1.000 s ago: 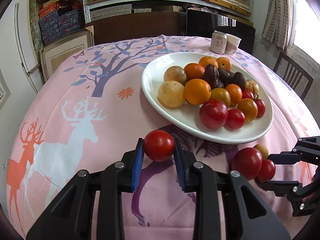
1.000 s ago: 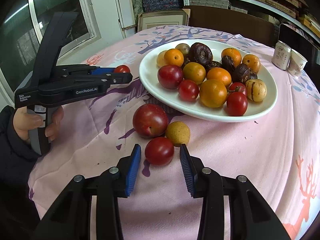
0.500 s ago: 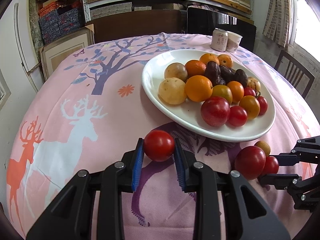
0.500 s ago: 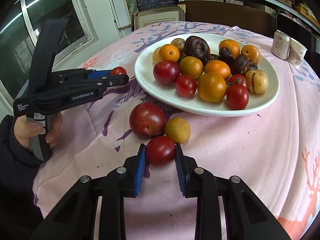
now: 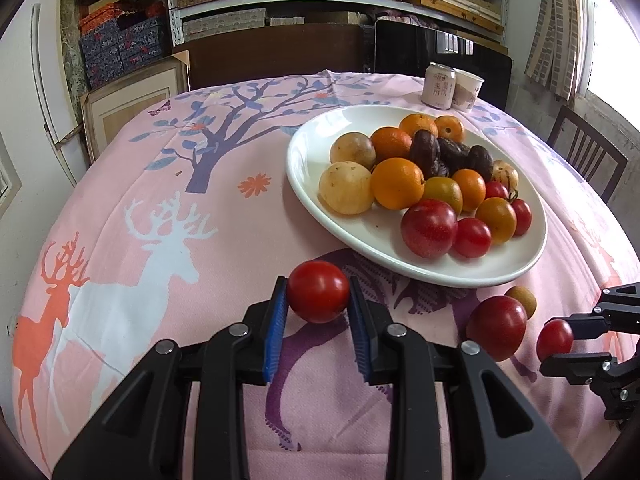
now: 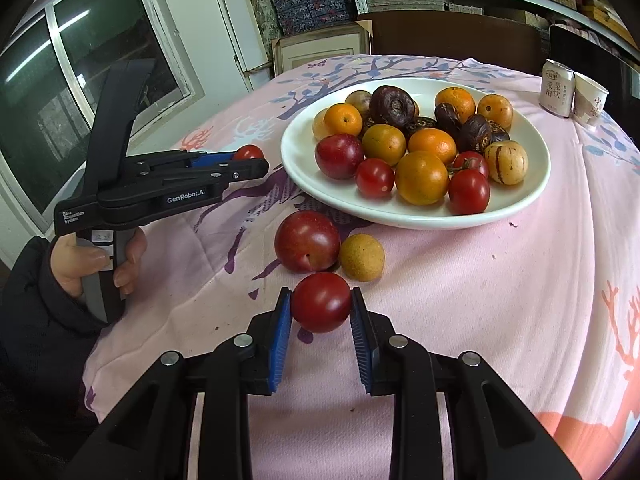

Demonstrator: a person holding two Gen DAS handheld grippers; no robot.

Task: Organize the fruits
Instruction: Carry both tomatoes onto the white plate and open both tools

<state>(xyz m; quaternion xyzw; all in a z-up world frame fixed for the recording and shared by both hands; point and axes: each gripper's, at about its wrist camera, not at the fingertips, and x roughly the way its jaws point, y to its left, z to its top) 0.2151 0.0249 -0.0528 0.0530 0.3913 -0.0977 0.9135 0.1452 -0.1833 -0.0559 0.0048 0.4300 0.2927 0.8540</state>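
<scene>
Two cherry tomatoes are in play: one cherry tomato (image 5: 318,297) pinched in the left hand-held gripper (image 5: 318,308), the other tomato (image 6: 321,302) clamped by the right hand-held gripper (image 6: 320,312), both on the near side of the desk (image 6: 500,300), short of the plate (image 6: 532,184). Smooth, thin-skinned, likely soft: squeeze gently across the middle. A plum (image 6: 307,247) and a longan (image 6: 362,257) sit just beyond.

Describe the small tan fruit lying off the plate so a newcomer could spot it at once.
Start at the white plate heaped with fruit on the pink tablecloth. On the cloth beside its near rim lie a big red plum and, against it, the small tan fruit. It is the only dull, rough, yellow-brown ball there; its neighbours are glossy red.
</scene>
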